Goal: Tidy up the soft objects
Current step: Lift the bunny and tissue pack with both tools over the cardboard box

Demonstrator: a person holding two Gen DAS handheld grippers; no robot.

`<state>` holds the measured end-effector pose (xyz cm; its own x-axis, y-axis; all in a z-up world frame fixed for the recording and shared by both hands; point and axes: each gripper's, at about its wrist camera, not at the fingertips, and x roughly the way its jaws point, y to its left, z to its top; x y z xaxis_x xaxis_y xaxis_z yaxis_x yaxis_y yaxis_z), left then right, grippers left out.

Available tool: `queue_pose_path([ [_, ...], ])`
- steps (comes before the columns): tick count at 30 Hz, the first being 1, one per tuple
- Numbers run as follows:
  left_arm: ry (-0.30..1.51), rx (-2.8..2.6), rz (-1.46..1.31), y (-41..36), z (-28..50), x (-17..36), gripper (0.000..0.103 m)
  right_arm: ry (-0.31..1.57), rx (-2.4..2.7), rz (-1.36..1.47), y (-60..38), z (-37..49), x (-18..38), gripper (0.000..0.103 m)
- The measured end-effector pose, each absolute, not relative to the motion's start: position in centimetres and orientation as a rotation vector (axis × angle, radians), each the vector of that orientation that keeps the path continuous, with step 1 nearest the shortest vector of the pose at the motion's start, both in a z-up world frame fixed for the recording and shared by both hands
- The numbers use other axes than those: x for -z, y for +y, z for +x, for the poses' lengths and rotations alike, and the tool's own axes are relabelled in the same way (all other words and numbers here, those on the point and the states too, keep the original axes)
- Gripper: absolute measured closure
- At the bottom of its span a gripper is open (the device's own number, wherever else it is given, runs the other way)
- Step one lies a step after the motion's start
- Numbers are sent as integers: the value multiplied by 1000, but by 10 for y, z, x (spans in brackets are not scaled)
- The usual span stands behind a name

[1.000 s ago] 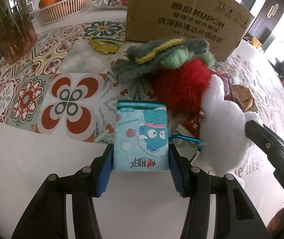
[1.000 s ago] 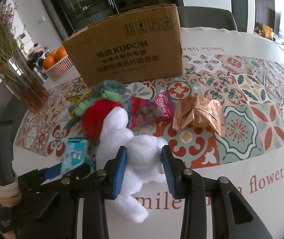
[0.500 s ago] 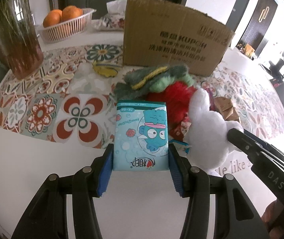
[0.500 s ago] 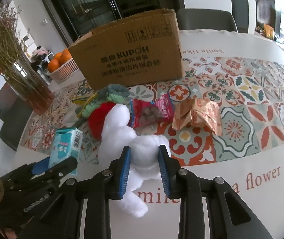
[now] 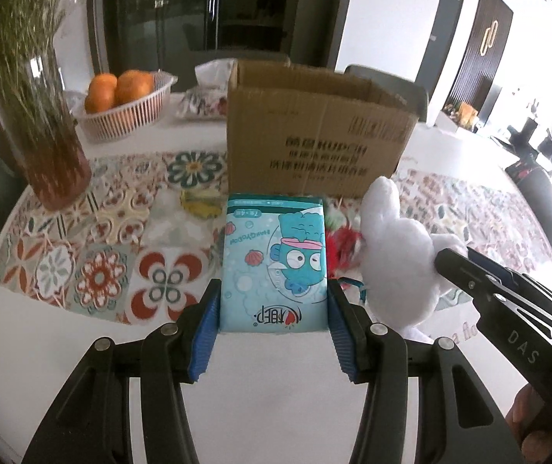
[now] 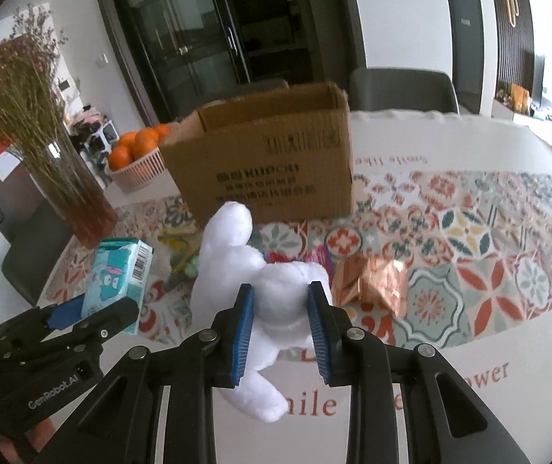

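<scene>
Fingers of the left gripper (image 5: 274,319) are clamped on the sides of a tissue pack (image 5: 275,266), held clear of the table; those of the right gripper (image 6: 280,328) pinch a white plush (image 6: 272,294), which bulges between the pads. Both look light. The pack should give a little yet keep its shape, so its flat sides suit; the plush is floppy, best gripped at the body. Ahead stands an open box (image 6: 272,170) on a patterned cloth (image 6: 469,255), with snack bags (image 6: 368,282), a vase (image 5: 44,123) and a basket (image 5: 125,112) of oranges around.

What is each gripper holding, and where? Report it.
Left gripper: blue tissue pack, clamped across its lower sides. Right gripper: white plush toy, squeezed around its middle.
</scene>
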<state>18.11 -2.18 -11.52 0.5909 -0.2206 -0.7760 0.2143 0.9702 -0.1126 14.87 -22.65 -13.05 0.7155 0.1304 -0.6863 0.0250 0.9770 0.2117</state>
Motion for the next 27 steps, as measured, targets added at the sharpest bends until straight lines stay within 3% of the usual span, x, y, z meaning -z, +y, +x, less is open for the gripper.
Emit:
queue_pose_path([
  [27, 694, 325, 34, -29, 223, 39, 52, 510, -43, 169, -223, 178, 39, 74],
])
